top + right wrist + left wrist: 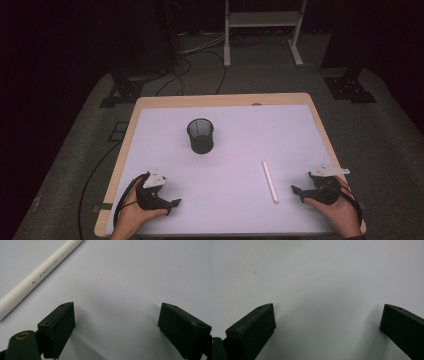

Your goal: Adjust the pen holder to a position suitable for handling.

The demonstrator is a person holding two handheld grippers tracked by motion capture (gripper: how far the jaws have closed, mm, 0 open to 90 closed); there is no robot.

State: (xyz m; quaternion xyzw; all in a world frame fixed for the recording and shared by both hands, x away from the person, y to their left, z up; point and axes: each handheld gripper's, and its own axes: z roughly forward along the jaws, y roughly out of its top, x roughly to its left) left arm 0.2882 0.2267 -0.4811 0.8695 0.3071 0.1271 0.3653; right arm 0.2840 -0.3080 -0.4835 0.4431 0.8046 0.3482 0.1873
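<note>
A white pen (270, 181) lies on the white table (235, 145), at nine o'clock from the right gripper (298, 192), close but apart. Both grippers' jaws are spread, empty; left gripper (172, 204) rests at seven o'clock.

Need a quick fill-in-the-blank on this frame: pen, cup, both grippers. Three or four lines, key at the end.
1. The white pen lies flat on the table, nearest the ____ gripper.
2. The black mesh cup stands ____ on the table.
3. The jaws of the left gripper and the right gripper are both ____.
4. Between the left gripper's jaws there is ____ but bare table.

Missing words: right; upright; open; nothing
</note>
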